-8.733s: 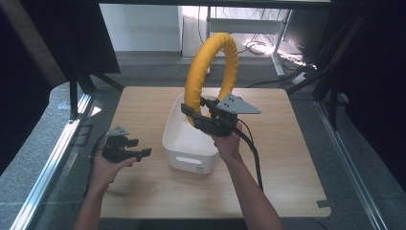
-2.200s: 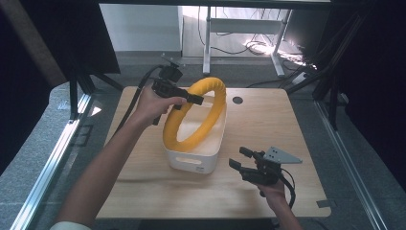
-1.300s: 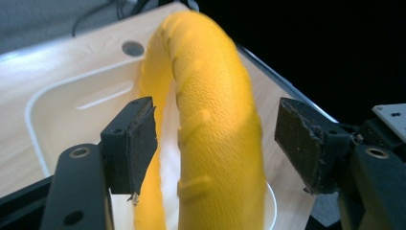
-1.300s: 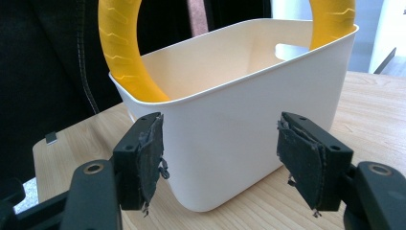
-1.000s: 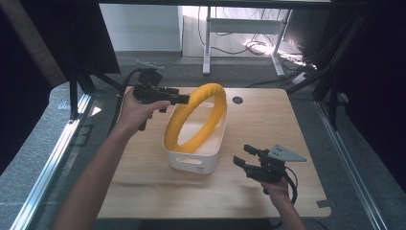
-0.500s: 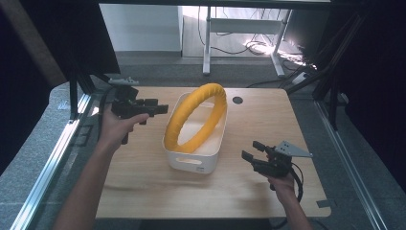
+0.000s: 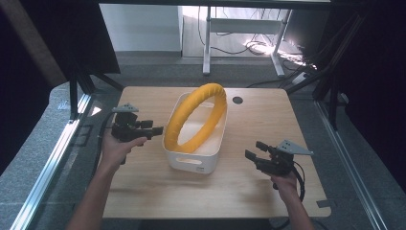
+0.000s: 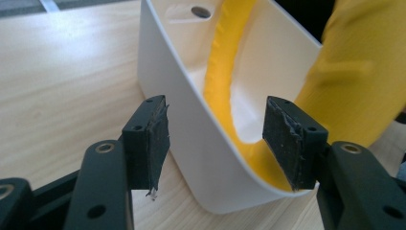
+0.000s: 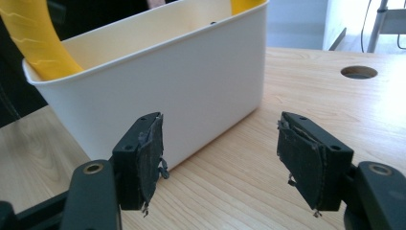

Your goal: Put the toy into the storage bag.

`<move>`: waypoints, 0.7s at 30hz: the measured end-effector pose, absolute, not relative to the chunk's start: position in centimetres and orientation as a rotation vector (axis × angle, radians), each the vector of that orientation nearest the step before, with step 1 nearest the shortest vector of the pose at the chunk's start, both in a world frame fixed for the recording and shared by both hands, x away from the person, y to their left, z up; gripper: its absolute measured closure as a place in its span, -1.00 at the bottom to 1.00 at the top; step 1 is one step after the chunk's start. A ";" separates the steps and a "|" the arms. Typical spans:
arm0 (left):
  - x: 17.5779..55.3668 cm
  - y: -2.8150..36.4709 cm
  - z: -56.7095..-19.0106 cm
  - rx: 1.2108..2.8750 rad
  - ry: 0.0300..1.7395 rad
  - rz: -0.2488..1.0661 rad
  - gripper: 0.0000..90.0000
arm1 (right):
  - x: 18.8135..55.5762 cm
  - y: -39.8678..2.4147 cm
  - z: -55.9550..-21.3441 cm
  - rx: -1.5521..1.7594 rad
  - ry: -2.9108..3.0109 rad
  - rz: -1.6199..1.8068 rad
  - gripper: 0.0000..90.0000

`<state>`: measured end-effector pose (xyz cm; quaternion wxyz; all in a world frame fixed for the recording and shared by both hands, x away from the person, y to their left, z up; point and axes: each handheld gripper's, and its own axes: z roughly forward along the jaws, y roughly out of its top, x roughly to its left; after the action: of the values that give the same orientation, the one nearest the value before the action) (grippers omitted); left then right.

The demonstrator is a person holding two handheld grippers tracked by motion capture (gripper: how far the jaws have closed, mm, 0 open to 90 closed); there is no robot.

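We are looking at a lab or test workspace set up for recording. A light wooden table [image 7: 249, 182] with a cable hole [image 7: 237, 100] sits inside a frame of black struts [image 7: 79, 86] and dark panels at 9 and 3 o'clock. The floor is grey carpet [image 7: 43, 153]. At 12 o'clock stands a white desk frame [image 7: 239, 28], with loose cables [image 7: 268, 45] lying under it.

Bin and ring between two grippers

The bin [image 7: 195, 158] stands mid-table [image 7: 249, 191], just ahead of the left gripper [image 7: 154, 130] and off to the right gripper's [image 7: 253, 150] left, apart from both. The ring [image 7: 196, 117] stands on edge in the bin, leaning against its far rim and rising above both grippers.
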<state>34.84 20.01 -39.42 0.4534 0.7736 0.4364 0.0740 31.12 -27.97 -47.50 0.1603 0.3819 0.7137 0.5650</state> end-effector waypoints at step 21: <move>33.1 20.8 -46.0 1.933 1.140 0.177 -0.09 | 31.6 -29.3 -48.0 1.125 2.025 1.574 -0.25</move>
<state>33.14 20.80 -45.98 0.4310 0.7749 0.4569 0.0710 31.59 -29.31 -48.01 0.1695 0.3958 0.7127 0.5538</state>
